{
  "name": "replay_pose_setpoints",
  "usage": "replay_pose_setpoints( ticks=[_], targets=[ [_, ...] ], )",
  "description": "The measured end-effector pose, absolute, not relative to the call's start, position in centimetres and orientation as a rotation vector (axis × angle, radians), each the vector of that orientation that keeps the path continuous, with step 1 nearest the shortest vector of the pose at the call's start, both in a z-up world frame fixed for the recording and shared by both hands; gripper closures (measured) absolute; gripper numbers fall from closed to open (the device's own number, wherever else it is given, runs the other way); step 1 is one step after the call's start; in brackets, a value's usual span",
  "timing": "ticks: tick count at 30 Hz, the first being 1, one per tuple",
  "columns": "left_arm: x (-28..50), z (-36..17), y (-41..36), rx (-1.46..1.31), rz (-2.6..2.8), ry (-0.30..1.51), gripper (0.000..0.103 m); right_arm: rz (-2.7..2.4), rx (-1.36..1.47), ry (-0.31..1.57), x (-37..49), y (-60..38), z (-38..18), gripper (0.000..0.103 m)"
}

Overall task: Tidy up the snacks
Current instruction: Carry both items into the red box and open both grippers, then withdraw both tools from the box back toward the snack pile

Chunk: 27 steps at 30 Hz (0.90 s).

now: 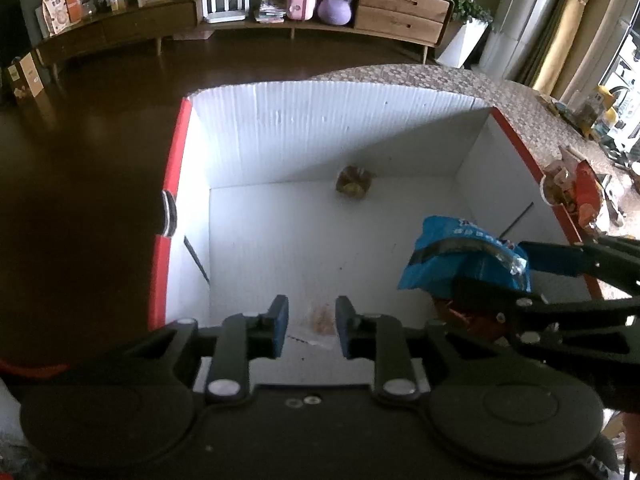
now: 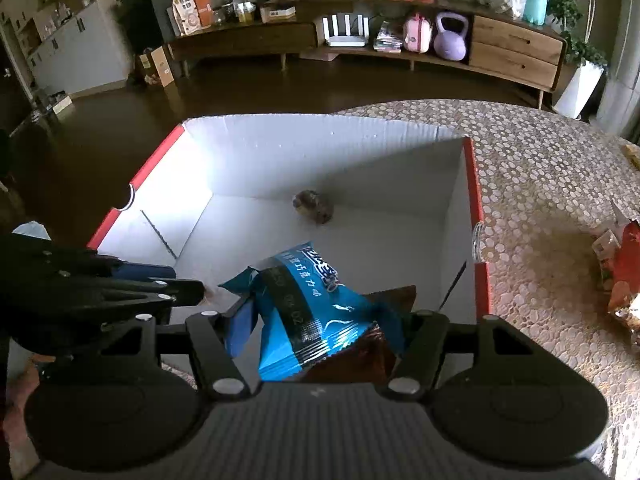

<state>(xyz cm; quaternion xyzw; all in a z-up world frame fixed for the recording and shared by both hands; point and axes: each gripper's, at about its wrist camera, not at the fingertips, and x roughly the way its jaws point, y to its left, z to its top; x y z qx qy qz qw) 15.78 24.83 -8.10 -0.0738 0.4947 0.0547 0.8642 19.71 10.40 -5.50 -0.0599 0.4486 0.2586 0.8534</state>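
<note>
Right gripper (image 2: 320, 320) clamping blue snack packet (image 2: 316, 308), over white box (image 2: 320, 152)

Patterned table (image 2: 540, 168), red-and-white box (image 2: 474, 176), snack packets (image 2: 618, 276) on it

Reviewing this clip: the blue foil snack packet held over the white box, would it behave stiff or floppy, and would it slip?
The crinkled blue foil snack packet probably flexes: its ends bend around the right tongs. Its glossy film looks slippery, so the grip may shift. It looks puffed and likely light, so it should drop softly into the red-edged white cardboard box.
</note>
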Motion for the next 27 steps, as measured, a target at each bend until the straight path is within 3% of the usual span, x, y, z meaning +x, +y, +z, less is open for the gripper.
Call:
replay_pose_setpoints(
  ticks=[6, 8, 10, 14, 27],
  targets=[
    [15.4, -7.5, 24.6, -0.159, 0.112, 1.013, 0.055, 0.542, -0.119, 0.942, 19.3, 10.2, -5.1, 0.037],
    [15.1, -7.2, 24.4, -0.143, 0.129, 1.001, 0.033, 0.543, -0.114, 0.936, 19.1, 10.0, -4.9, 0.037],
    [14.9, -6.7, 24.4, -0.126, 0.162, 0.985, 0.022, 0.550, -0.099, 0.928, 19.0, 9.6, -4.5, 0.037],
    [14.2, -5.8, 24.6, -0.147, 0.159, 0.957, 0.015, 0.557, -0.084, 0.912, 18.6, 9.1, -3.7, 0.026],
    [12.1, -2.5, 22.2, -0.088, 0.162, 0.866, 0.002, 0.560, -0.049, 0.865, 16.1, 6.4, -0.9, 0.024]
  ],
)
